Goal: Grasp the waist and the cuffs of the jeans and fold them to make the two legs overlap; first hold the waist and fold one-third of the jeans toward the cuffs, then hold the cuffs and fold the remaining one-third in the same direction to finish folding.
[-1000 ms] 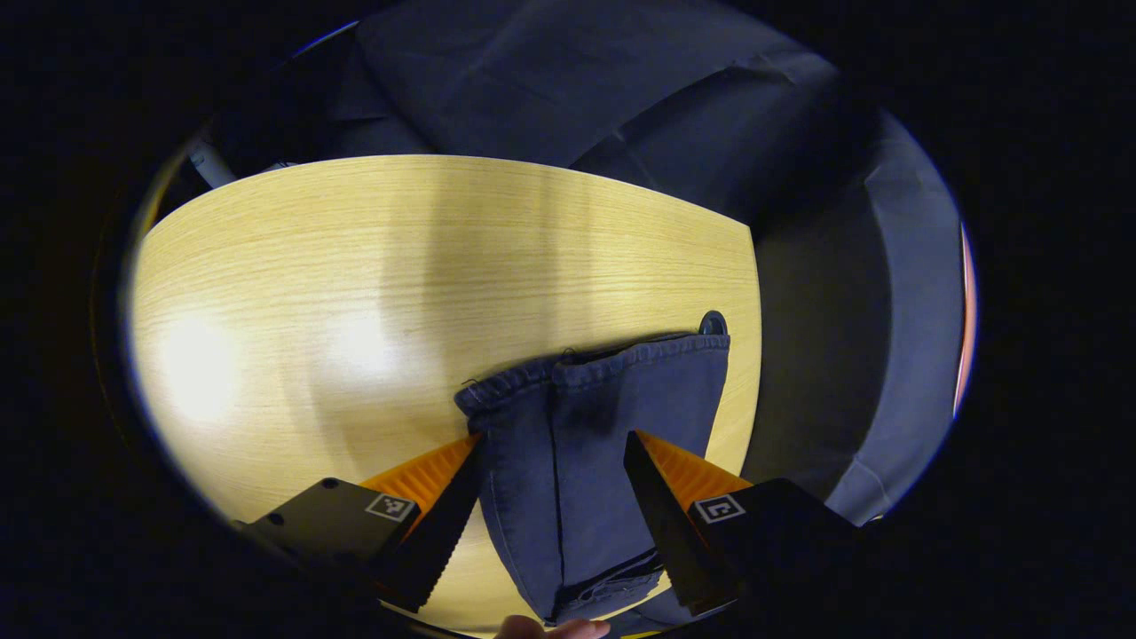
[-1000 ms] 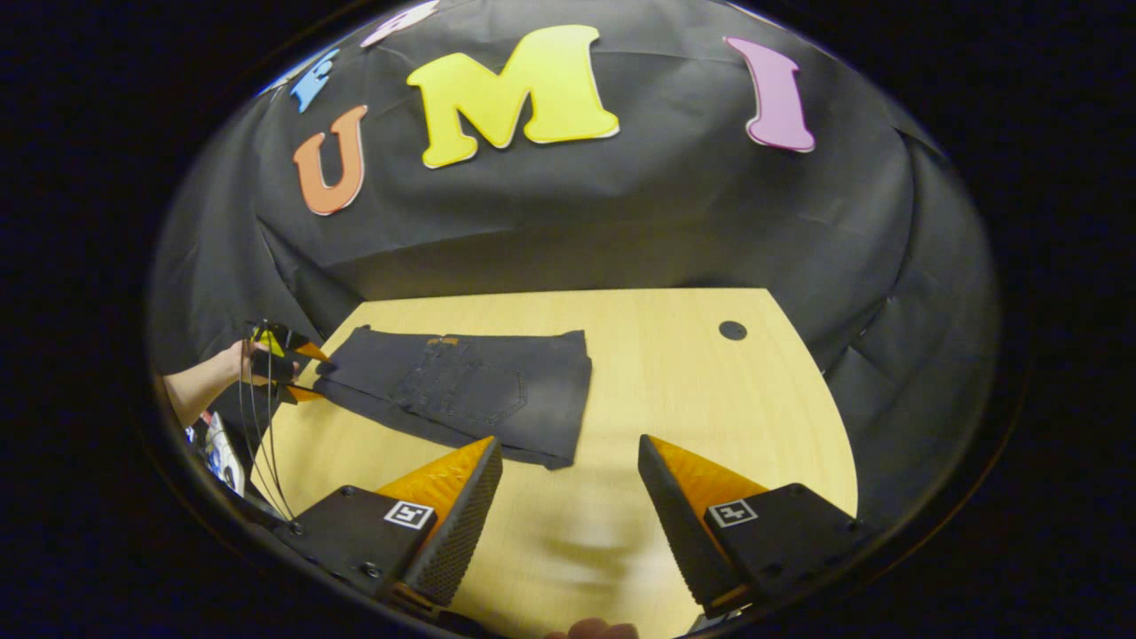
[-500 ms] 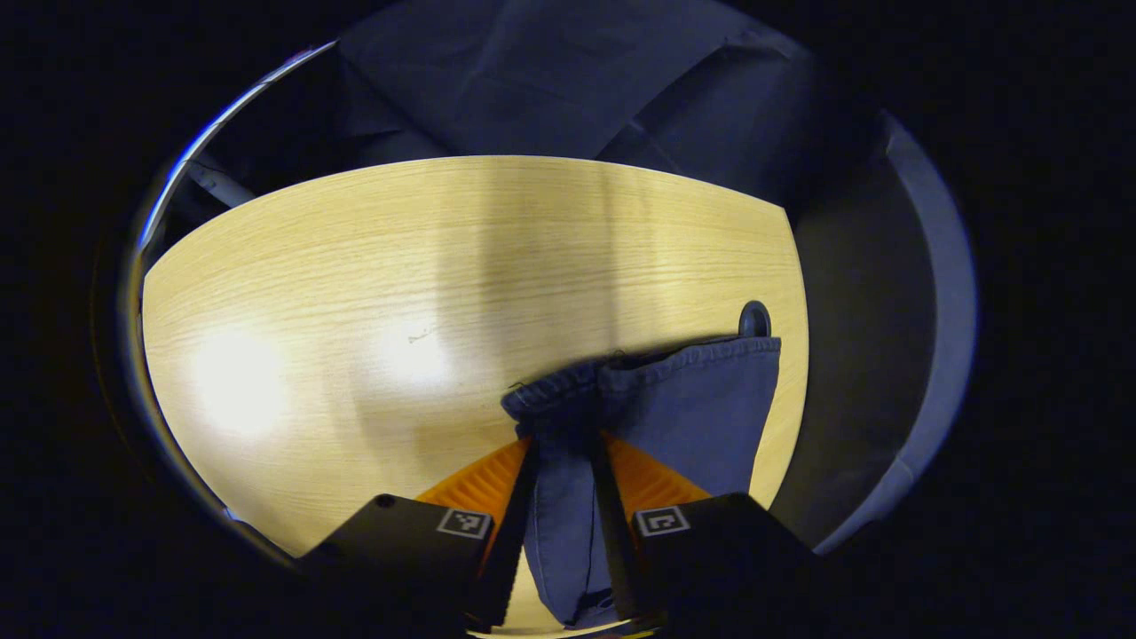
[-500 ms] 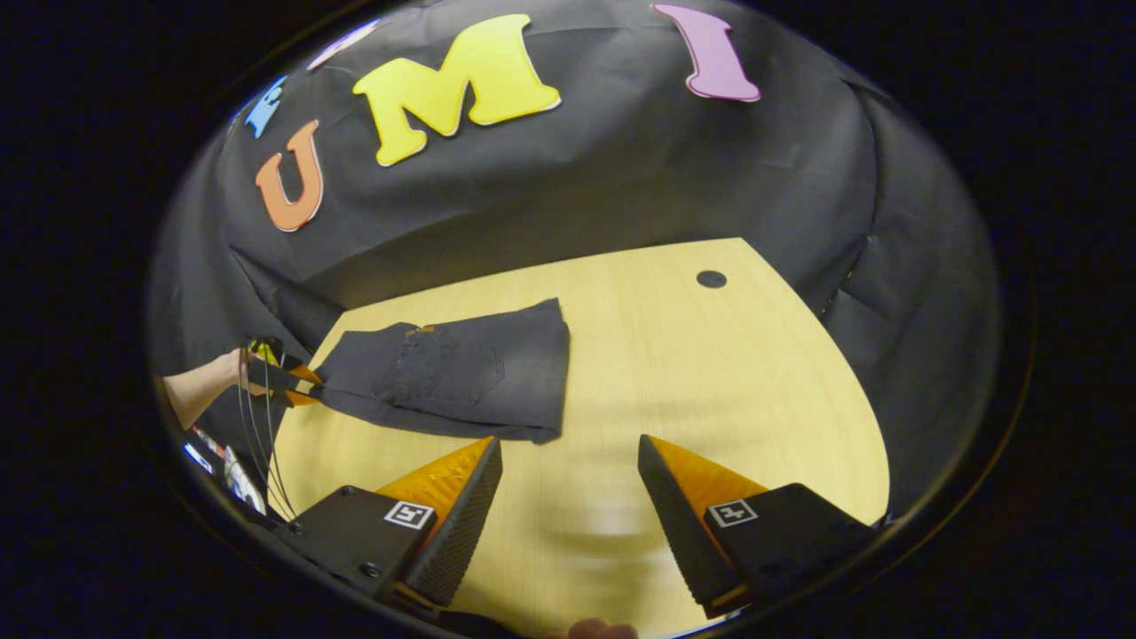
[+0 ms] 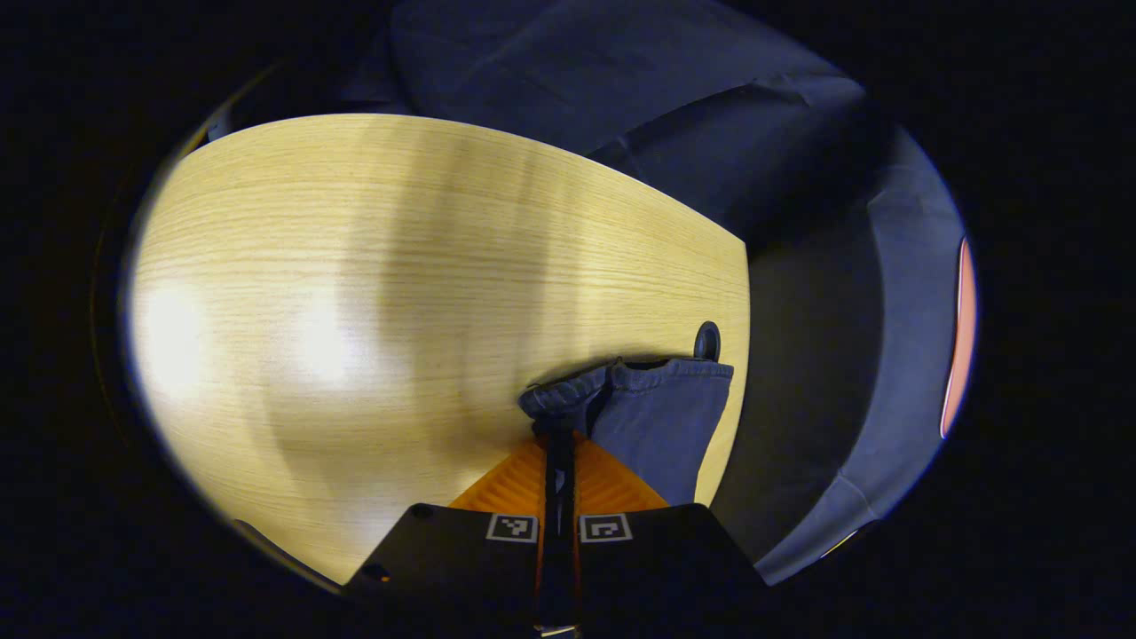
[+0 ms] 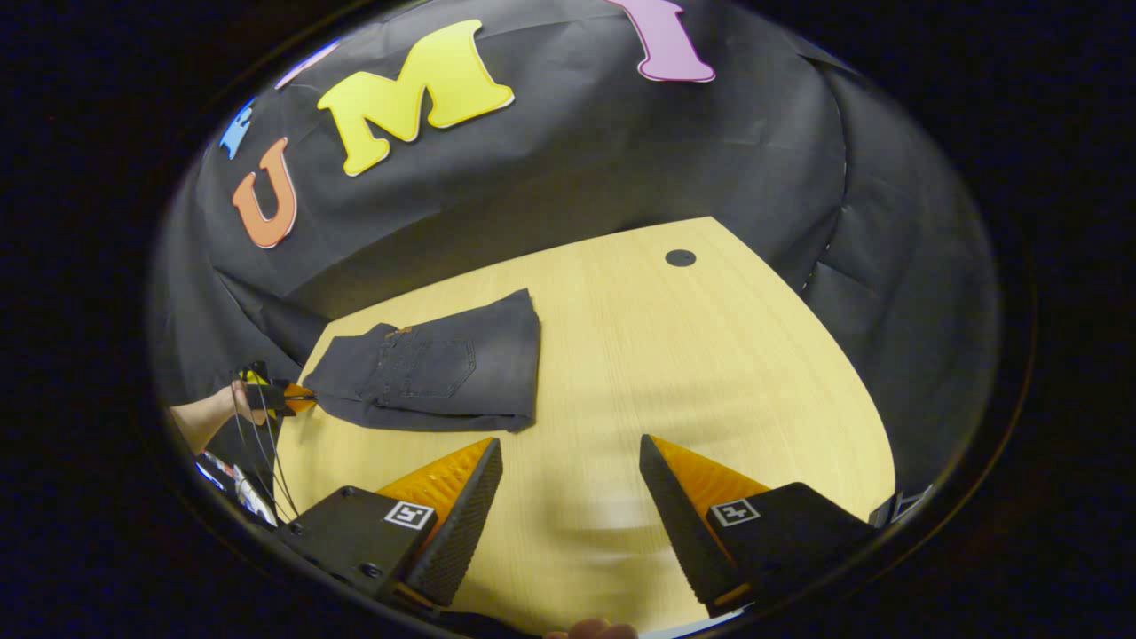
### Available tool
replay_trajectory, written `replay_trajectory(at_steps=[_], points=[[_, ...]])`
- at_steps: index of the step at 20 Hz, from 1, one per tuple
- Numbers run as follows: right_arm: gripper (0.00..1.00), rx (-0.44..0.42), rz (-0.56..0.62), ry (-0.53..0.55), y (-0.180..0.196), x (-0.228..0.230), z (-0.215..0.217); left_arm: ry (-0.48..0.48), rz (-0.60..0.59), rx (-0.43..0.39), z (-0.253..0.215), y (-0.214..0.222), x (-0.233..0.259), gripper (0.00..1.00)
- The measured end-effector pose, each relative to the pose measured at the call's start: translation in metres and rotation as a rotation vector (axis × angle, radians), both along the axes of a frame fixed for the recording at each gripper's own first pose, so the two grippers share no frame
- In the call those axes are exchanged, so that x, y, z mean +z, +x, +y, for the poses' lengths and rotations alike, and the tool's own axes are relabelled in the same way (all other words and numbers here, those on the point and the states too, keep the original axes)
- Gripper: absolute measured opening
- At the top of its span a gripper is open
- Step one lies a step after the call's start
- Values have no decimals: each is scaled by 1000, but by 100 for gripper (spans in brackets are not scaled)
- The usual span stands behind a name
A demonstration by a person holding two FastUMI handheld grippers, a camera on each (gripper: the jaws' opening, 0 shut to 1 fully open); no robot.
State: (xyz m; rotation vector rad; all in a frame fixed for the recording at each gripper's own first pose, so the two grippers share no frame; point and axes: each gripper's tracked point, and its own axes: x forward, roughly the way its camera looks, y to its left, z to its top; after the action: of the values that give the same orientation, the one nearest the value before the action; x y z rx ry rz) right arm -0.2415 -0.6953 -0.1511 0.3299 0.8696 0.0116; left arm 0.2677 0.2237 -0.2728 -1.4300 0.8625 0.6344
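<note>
Jeans (image 6: 435, 373) lie on the table (image 6: 710, 373), dark denim already doubled over, a back pocket facing up, sitting toward the table's left side as the right gripper view has it. At their left tip, the left gripper (image 6: 297, 399) has them, a hand (image 6: 222, 404) behind it with thin cables hanging down.

Close up in the left gripper view, the left gripper (image 5: 559, 461) is pressed right together, its orange fingers (image 5: 515, 479) meeting on a bunched bit of the cuffs (image 5: 621, 399) (just a thin dark strip of cloth between them). The hemmed ends poke out past the tips and fan to the right, reaching the table's edge next to a small round hole (image 5: 707, 340).

And the right gripper (image 6: 568, 497) — wide apart, nothing between its fingers, hanging over bare wood just in front of the jeans and not touching them. Same hole (image 6: 681, 257) sits far off near the back corner, black cloth wall (image 6: 710, 160) behind it all.
</note>
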Motion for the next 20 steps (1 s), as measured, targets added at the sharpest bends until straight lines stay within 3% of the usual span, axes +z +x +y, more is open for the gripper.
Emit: replay_trajectory(at_steps=[5,9,13,15,20], points=[[97,61,-20,-15,-3,9,15,47,-173,-71,-6,7,39,3],[97,109,-54,-25,-6,20,27,29,-311,-106,-20,11,73,3],[100,130,-81,-49,-18,30,26,28,-482,-205,-55,5,119,3],[97,129,-87,-54,-24,35,21,25,-551,-264,-83,9,137,3],[97,112,-120,-72,-43,49,11,-11,-667,-376,-140,4,168,3]])
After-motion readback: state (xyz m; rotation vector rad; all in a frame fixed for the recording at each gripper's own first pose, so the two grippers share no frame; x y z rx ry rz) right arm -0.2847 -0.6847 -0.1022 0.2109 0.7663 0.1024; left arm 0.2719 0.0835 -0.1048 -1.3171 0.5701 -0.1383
